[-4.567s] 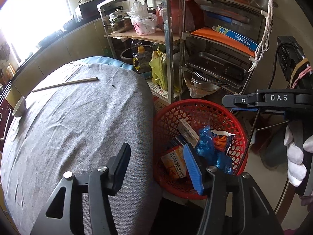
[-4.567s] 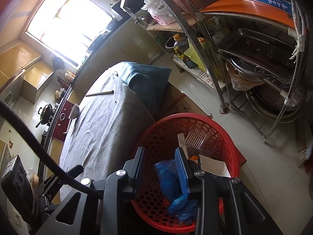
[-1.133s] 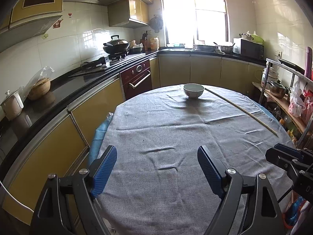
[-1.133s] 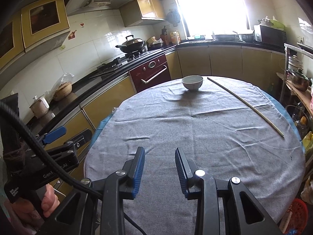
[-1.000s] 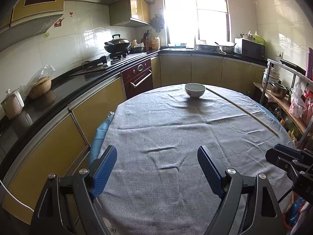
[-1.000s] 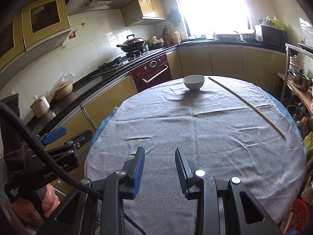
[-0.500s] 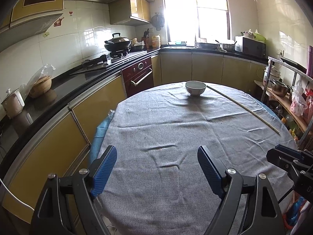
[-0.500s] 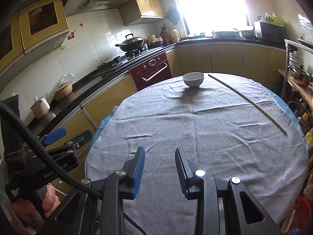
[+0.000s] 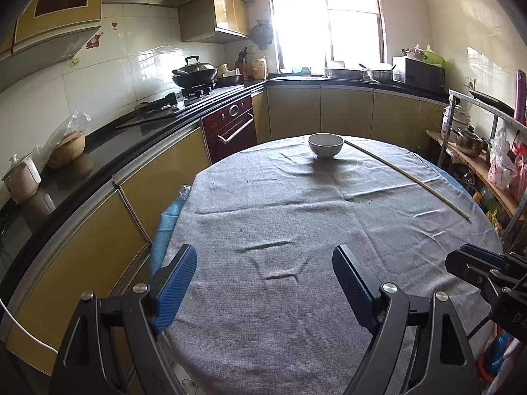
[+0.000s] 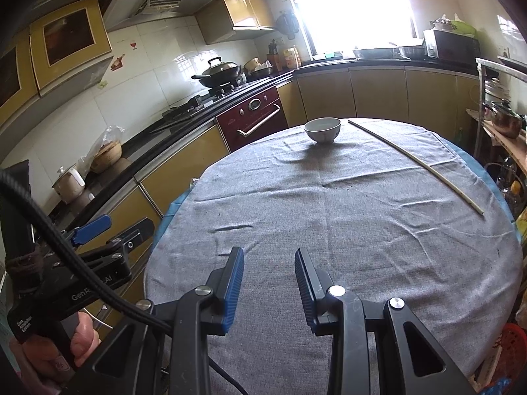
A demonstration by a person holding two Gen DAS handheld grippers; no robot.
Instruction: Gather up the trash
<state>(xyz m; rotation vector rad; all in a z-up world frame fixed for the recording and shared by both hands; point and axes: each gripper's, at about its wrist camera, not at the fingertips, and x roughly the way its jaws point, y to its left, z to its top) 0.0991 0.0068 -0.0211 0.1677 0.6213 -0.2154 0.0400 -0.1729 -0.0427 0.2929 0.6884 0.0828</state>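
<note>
My left gripper (image 9: 263, 256) hangs open and wide over the near edge of the round table (image 9: 296, 312), with nothing between its blue pads. My right gripper (image 10: 269, 256) hovers beside it, jaws narrowly apart and empty. A white bowl (image 9: 325, 145) stands at the far side of the grey cloth. A long thin stick (image 9: 408, 177) lies slanted along the right side of the cloth. No loose trash shows on the cloth. The red basket (image 10: 509, 339) peeks in beside the table at the lower right, with blue trash (image 9: 497, 352) in it.
Yellow cabinets and a black counter (image 9: 98, 151) curve round the left and back, with a wok on the stove (image 9: 194, 75) and a dark red oven (image 9: 230, 128). A metal rack (image 9: 484, 151) with pots and bags stands at the right. A hand (image 10: 79, 339) holds the left gripper's grip.
Several seconds ago both grippers pointed into the red basket of trash; now both face the table. Over the last second the views have hardly shifted and the jaws have kept their widths.
</note>
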